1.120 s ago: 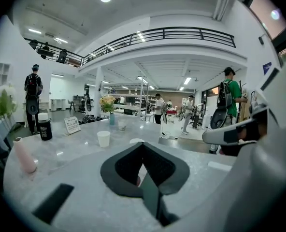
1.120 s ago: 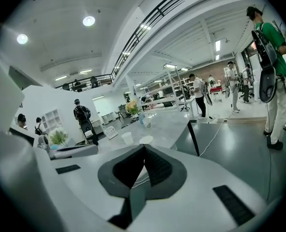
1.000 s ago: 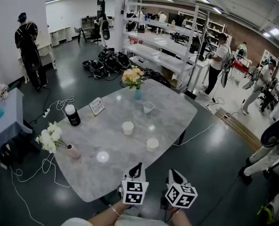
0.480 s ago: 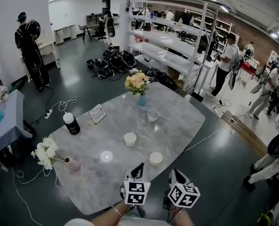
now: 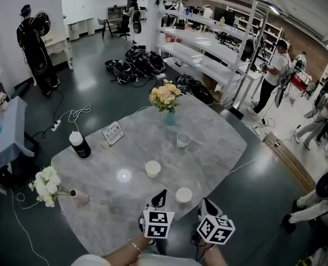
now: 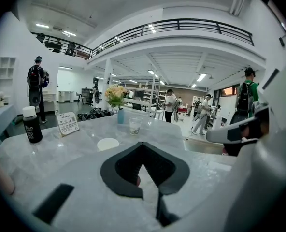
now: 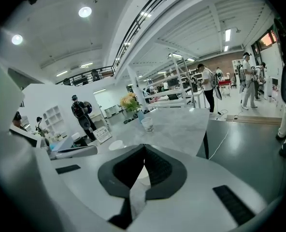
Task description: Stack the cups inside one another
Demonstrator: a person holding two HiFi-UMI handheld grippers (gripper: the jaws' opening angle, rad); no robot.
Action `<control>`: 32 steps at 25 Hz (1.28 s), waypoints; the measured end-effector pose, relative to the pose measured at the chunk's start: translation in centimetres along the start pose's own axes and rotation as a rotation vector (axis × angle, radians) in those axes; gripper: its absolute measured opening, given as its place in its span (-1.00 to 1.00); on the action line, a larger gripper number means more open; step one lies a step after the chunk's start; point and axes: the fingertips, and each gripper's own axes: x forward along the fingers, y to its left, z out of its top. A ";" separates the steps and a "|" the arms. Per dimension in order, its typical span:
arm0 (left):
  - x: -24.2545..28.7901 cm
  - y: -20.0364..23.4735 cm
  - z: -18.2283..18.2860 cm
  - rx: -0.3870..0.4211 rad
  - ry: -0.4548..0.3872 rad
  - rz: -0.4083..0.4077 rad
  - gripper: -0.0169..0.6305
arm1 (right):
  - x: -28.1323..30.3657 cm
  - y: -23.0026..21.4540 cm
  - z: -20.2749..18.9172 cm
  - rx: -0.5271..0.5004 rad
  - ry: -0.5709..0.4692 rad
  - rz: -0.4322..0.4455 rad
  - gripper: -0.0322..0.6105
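near cup (image 7: pixel 142 174) part hid, R tongs (image 7: pixel 144 148) closed

The left gripper (image 5: pixel 162 195) and right gripper (image 5: pixel 203 203) are seen side by side at the bottom centre of the head view, pointed away from the person and tilted slightly downward. In each gripper view the jaws are shown closed tip to tip, with nothing gripped. The left forearm (image 5: pixel 119 255) and right forearm (image 5: pixel 213 257) are glimpsed at the lower edge; the hands are apparently hidden behind the grippers.
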 end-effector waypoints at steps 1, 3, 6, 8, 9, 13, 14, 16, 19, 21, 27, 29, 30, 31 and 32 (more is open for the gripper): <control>0.4 0.2 0.2 -0.004 0.003 0.006 -0.96 | 0.4 -0.2 0.2 0.003 0.005 0.002 -0.88; 0.8 0.6 0.4 -0.015 0.011 0.018 -0.96 | 1.1 -0.4 0.6 0.003 0.017 0.009 -0.88; 1.1 1.2 0.4 -0.028 0.019 0.048 -0.96 | 2.1 -0.4 1.1 -0.005 0.029 0.034 -0.88; 1.4 1.6 0.6 -0.038 0.015 0.073 -0.96 | 3.0 -0.2 1.8 -0.013 0.028 0.061 -0.88; 1.6 1.8 0.8 -0.043 0.011 0.088 -0.96 | 3.6 -0.1 2.1 -0.019 0.028 0.076 -0.88; 2.7 3.0 1.6 -0.069 -0.006 0.180 -0.96 | 6.6 0.4 3.7 -0.058 0.048 0.168 -0.88; 2.8 3.3 1.8 -0.086 -0.006 0.210 -0.96 | 7.3 0.4 4.1 -0.072 0.062 0.193 -0.88; 3.1 3.5 2.1 -0.129 -0.007 0.263 -0.96 | 8.5 0.3 5.1 -0.104 0.089 0.243 -0.88; 3.2 3.5 2.5 -0.171 -0.021 0.327 -0.96 | 9.9 0.1 6.4 -0.147 0.108 0.303 -0.88; 3.1 4.0 2.8 -0.181 -0.034 0.370 -0.96 | 10.9 0.2 6.8 -0.148 0.110 0.333 -0.88; 2.7 4.0 0.8 -0.221 0.004 0.441 -0.96 | 11.3 0.3 4.8 -0.163 0.177 0.386 -0.88; 2.6 3.8 0.6 -0.235 0.006 0.443 -0.96 | 11.1 0.4 4.6 -0.167 0.181 0.400 -0.88; 2.6 3.7 0.6 -0.233 0.009 0.444 -0.96 | 10.9 0.4 4.7 -0.168 0.178 0.405 -0.88; 2.6 3.5 0.6 -0.229 0.012 0.444 -0.96 | 10.8 0.4 4.7 -0.168 0.176 0.408 -0.88; 2.6 3.4 0.5 -0.226 0.015 0.444 -0.96 | 10.7 0.3 4.8 -0.167 0.176 0.408 -0.88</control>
